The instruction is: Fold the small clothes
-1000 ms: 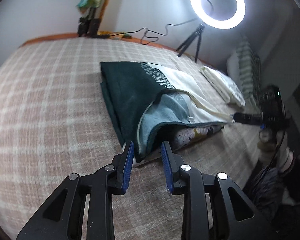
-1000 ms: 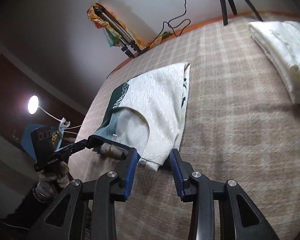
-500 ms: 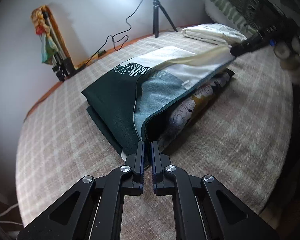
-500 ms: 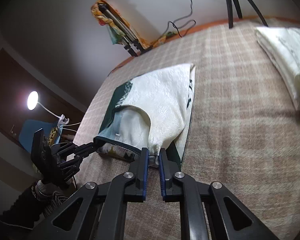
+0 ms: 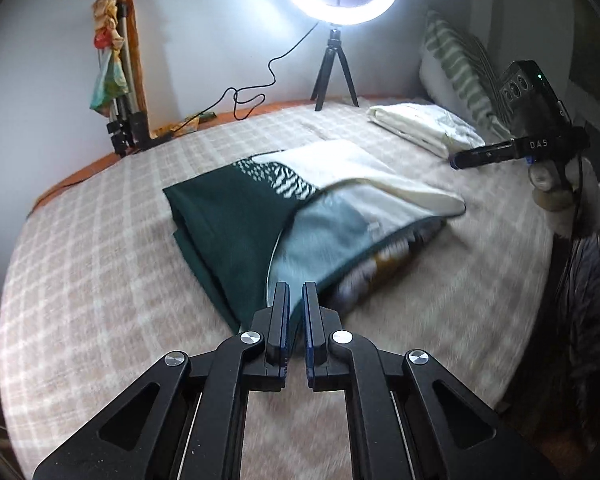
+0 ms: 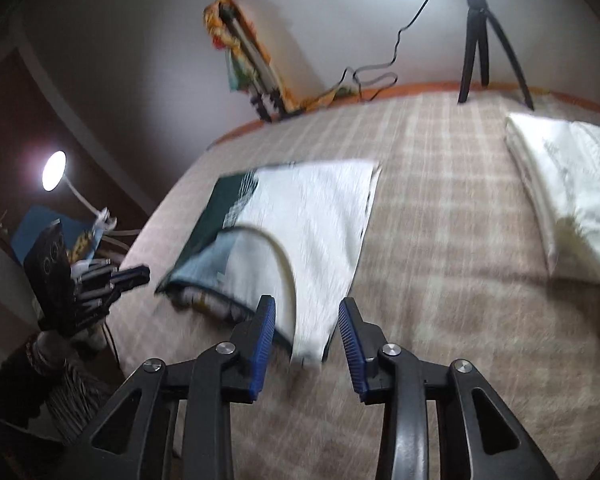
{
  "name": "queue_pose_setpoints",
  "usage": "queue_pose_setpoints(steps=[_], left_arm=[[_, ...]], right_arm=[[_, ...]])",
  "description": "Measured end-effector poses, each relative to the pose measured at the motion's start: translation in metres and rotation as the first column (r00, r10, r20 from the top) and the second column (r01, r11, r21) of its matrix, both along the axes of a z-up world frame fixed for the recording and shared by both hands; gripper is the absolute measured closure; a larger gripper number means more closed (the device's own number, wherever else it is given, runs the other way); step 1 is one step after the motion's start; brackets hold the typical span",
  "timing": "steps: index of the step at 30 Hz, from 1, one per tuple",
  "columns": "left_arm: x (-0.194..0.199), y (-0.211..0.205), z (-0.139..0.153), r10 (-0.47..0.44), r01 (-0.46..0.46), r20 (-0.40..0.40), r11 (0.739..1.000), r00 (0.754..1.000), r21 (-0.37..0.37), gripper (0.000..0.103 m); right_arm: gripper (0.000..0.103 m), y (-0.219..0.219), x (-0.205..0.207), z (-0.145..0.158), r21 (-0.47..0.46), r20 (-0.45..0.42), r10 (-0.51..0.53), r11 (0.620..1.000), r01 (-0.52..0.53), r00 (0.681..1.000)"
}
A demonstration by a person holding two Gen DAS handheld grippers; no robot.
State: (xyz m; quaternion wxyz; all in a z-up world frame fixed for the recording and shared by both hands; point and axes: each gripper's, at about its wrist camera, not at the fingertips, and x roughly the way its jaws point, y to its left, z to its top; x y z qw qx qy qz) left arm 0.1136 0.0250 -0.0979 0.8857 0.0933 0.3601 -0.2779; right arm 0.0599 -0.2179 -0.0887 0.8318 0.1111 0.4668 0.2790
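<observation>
A small garment (image 5: 260, 216), dark green, light blue and cream, lies partly folded on the checked bedspread (image 5: 100, 280). A patterned piece (image 5: 384, 264) shows under its lifted near edge. My left gripper (image 5: 295, 312) is shut on the garment's near hem. In the right wrist view the garment (image 6: 316, 216) shows its cream side, and its cream corner lies between the fingers of my open right gripper (image 6: 306, 332). My right gripper also shows in the left wrist view (image 5: 460, 158), apart from the cloth. My left gripper shows at the left of the right wrist view (image 6: 140, 274).
A folded white stack (image 5: 420, 128) lies at the far right of the bed, also in the right wrist view (image 6: 572, 184). A ring light on a tripod (image 5: 336, 60) stands at the back edge. A striped pillow (image 5: 460, 64) leans behind the stack. A folded tripod (image 5: 124, 120) stands at the wall.
My right gripper has opened and let go of the cream corner, which has dropped onto the bed. My left gripper stays shut on the hem and has pulled back slightly.
</observation>
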Motion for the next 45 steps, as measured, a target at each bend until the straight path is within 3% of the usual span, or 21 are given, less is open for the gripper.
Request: queue_pose_setpoints(steps=[6,12,15,18,20,23,25,28,29,31,34,39,41,45], left_arm=[[0.022,-0.028,-0.012,-0.002,0.004,-0.042,1.000,0.999,0.031,0.097],[0.025,-0.032,-0.041,0.006,0.010,-0.116,0.991,0.993,0.135,0.097],[0.014,-0.023,-0.043,0.009,0.004,-0.103,0.993,0.995,0.119,0.097],[0.009,-0.014,-0.041,0.017,-0.005,-0.118,0.995,0.993,0.095,0.097],[0.005,-0.008,-0.035,0.027,-0.019,-0.116,0.997,0.993,0.069,0.097],[0.003,0.004,-0.022,0.067,-0.068,-0.104,0.998,0.992,-0.002,0.095],[0.004,0.014,-0.015,0.101,-0.110,-0.118,0.992,0.988,-0.069,0.076],[0.003,0.025,-0.006,0.152,-0.168,-0.121,0.976,0.981,-0.135,0.069],[0.003,0.029,-0.006,0.169,-0.189,-0.133,0.970,0.977,-0.152,0.068],[0.004,0.038,-0.008,0.218,-0.252,-0.183,0.949,0.959,-0.190,0.056],[0.006,0.046,-0.014,0.250,-0.306,-0.247,0.924,0.936,-0.228,0.056],[0.006,0.054,-0.024,0.335,-0.412,-0.330,0.888,0.883,-0.202,0.056],[0.005,0.053,-0.024,0.363,-0.435,-0.330,0.882,0.872,-0.180,0.056],[-0.001,0.039,-0.016,0.427,-0.454,-0.236,0.888,0.873,-0.076,0.056]], right_arm=[[0.076,0.036,0.035,0.004,-0.058,0.068,0.027,0.998,-0.023,0.997],[0.077,0.084,0.076,-0.012,-0.101,0.078,0.081,0.992,-0.073,0.994],[0.078,0.110,0.084,-0.026,-0.113,0.057,0.126,0.986,-0.119,0.990],[0.083,0.137,0.076,-0.050,-0.246,-0.018,0.228,0.943,-0.225,0.973],[0.083,0.143,0.070,-0.049,-0.293,-0.013,0.270,0.919,-0.262,0.963],[0.082,0.139,0.081,-0.027,-0.228,0.034,0.244,0.946,-0.230,0.969],[0.081,0.141,0.093,-0.017,-0.195,0.059,0.218,0.960,-0.203,0.974],[0.081,0.158,0.113,-0.008,-0.178,0.082,0.219,0.963,-0.202,0.972],[0.081,0.165,0.118,-0.009,-0.171,0.076,0.224,0.963,-0.208,0.972],[0.081,0.177,0.127,-0.019,-0.164,0.050,0.232,0.961,-0.222,0.971],[0.081,0.193,0.131,-0.037,-0.194,0.011,0.246,0.951,-0.239,0.969],[0.080,0.211,0.131,-0.058,-0.222,-0.029,0.271,0.937,-0.271,0.962],[0.080,0.214,0.129,-0.058,-0.224,-0.028,0.279,0.934,-0.278,0.960],[0.080,0.221,0.121,-0.060,-0.215,-0.037,0.306,0.927,-0.307,0.951]])
